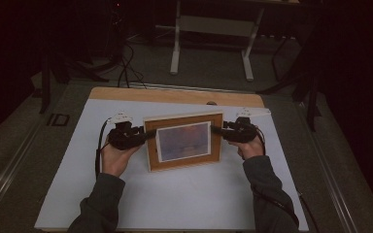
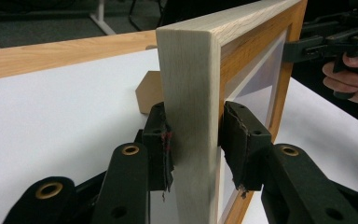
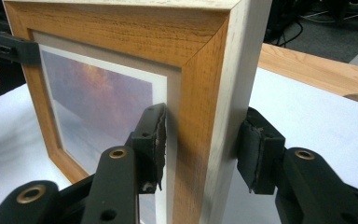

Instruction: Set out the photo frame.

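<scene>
High view, picture frame (image 1: 184, 141) upright between left tool (image 1: 145, 136), right tool (image 1: 215, 129)

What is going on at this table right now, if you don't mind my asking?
A person holds a pair of tongs in each hand and has a wooden picture frame standing upright on the white table. The left tongs straddle the frame's left side rail and the right tongs its right one. In both gripper views the pads sit close against the wood, though whether they actually press on it cannot be told.
</scene>
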{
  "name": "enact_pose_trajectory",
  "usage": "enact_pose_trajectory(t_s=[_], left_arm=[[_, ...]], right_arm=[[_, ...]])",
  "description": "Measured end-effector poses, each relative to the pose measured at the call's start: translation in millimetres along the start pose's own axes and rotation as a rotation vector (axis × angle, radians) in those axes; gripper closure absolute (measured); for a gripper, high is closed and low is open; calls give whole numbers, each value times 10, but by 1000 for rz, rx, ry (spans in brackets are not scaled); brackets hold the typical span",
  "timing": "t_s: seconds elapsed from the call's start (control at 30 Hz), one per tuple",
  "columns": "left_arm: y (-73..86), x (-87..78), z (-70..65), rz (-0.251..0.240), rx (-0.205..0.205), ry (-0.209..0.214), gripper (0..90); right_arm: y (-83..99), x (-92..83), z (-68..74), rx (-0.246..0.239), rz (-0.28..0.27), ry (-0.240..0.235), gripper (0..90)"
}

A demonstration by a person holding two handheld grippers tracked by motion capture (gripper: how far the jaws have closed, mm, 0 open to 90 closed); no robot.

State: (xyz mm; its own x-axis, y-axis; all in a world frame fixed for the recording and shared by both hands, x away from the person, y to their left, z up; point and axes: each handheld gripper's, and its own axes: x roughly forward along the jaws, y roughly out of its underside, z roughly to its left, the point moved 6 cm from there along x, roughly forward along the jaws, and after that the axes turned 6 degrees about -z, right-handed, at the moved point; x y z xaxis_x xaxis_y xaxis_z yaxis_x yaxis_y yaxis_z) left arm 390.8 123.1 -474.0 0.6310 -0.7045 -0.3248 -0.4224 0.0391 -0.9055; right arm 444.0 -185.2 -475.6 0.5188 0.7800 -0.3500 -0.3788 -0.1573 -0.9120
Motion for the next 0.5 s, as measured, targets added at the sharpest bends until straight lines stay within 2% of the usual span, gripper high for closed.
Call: enact_pose_trajectory(t_s=[0.5], left_arm=[[-39,78,67,-7,-7,32,622]], right_arm=[[71,-103,69,12,-16,39,582]])
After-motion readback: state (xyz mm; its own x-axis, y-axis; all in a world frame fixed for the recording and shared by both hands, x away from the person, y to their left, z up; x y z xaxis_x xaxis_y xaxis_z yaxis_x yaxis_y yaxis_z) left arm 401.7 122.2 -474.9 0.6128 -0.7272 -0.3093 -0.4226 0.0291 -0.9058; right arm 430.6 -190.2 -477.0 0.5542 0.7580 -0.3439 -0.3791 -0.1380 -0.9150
